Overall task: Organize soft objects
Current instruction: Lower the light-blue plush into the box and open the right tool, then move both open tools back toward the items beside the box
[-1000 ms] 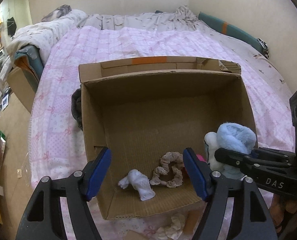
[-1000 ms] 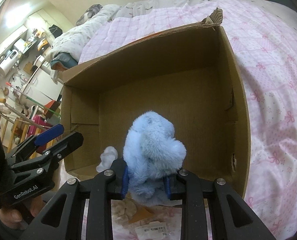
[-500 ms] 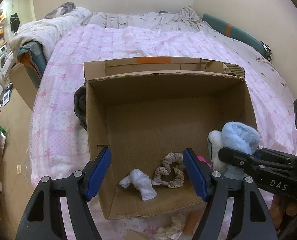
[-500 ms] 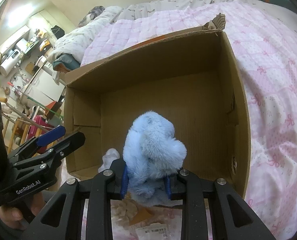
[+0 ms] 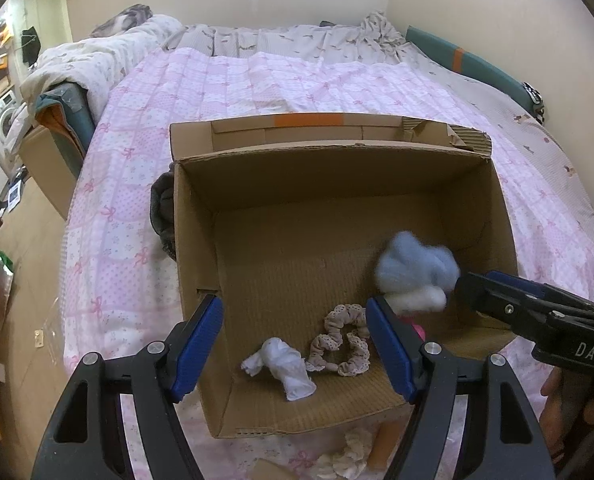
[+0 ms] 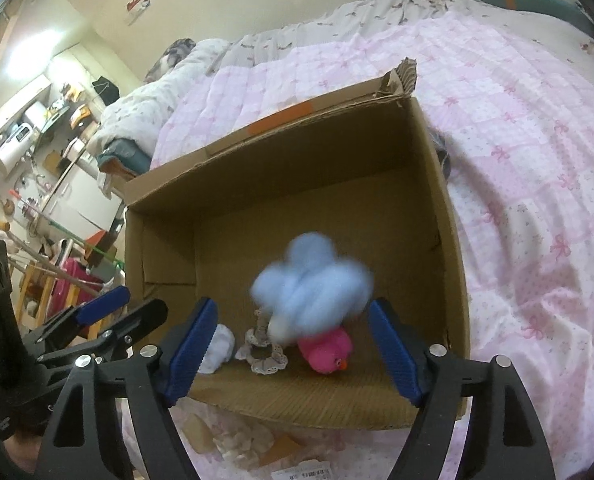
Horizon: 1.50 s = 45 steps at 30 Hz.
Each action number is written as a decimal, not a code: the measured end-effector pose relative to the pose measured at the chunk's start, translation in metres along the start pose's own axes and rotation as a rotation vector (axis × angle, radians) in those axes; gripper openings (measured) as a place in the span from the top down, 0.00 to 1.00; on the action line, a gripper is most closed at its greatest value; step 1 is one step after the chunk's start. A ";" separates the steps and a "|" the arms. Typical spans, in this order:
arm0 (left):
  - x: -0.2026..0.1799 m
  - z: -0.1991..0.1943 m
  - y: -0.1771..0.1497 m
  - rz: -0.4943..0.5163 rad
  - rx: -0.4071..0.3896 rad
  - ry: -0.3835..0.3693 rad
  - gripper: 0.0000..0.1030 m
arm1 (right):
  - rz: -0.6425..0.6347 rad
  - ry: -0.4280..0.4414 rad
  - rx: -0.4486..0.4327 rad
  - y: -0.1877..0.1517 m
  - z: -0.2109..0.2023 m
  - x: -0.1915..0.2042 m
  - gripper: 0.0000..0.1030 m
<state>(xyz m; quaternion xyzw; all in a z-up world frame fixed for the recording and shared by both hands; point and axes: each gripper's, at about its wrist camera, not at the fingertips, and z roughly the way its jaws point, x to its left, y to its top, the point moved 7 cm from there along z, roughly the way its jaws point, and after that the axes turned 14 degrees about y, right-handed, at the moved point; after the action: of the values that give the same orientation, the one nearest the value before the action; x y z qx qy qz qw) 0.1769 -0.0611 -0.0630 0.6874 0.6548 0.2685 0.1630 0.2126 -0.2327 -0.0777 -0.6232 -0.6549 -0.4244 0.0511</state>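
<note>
A brown cardboard box [image 5: 281, 184] [image 6: 437, 208] lies open on a pink quilt. A fluffy blue-and-white soft toy [image 6: 311, 284] [image 5: 415, 276] is blurred in mid-fall inside it, free of the pads. My right gripper [image 6: 293, 344] hangs over the box's near edge, its jaws opening, with nothing pressed between them. On the box floor lie a pink plush [image 6: 327, 348], a beige lace scrunchie [image 5: 341, 342] [image 6: 263, 350] and a white cloth bundle [image 5: 283, 368] [image 6: 219, 346]. My left gripper [image 5: 295, 346] is open and holds nothing, above the near left of the box.
The pink quilt [image 5: 257, 84] covers the bed around the box. A dark grey cloth [image 5: 163, 212] sits against the box's left outer wall. Small pale soft items [image 5: 345, 456] and cardboard scraps lie on the quilt in front of the box. Furniture and clutter [image 6: 37, 152] stand left.
My right gripper went from shut on the blue toy to open, and the toy has dropped forward into the box. The left gripper has kept still.
</note>
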 end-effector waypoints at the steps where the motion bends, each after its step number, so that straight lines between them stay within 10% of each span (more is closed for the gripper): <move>1: 0.001 0.000 0.000 -0.002 -0.001 0.002 0.30 | 0.000 0.000 0.001 0.000 0.000 0.000 0.20; 10: 0.014 -0.012 -0.002 -0.038 -0.016 0.014 0.30 | -0.025 0.019 -0.012 0.002 -0.005 0.009 0.18; 13: 0.020 -0.021 -0.003 -0.053 -0.030 0.019 0.30 | -0.046 0.010 -0.043 0.003 -0.013 0.015 0.00; 45: 0.066 -0.039 -0.089 -0.221 0.138 0.063 0.30 | -0.039 -0.012 -0.020 -0.059 -0.058 0.032 0.00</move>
<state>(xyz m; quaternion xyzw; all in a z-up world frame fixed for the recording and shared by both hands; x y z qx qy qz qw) 0.0824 0.0074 -0.0728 0.6120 0.7482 0.2247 0.1232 0.1287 -0.2358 -0.0509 -0.6135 -0.6628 -0.4280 0.0325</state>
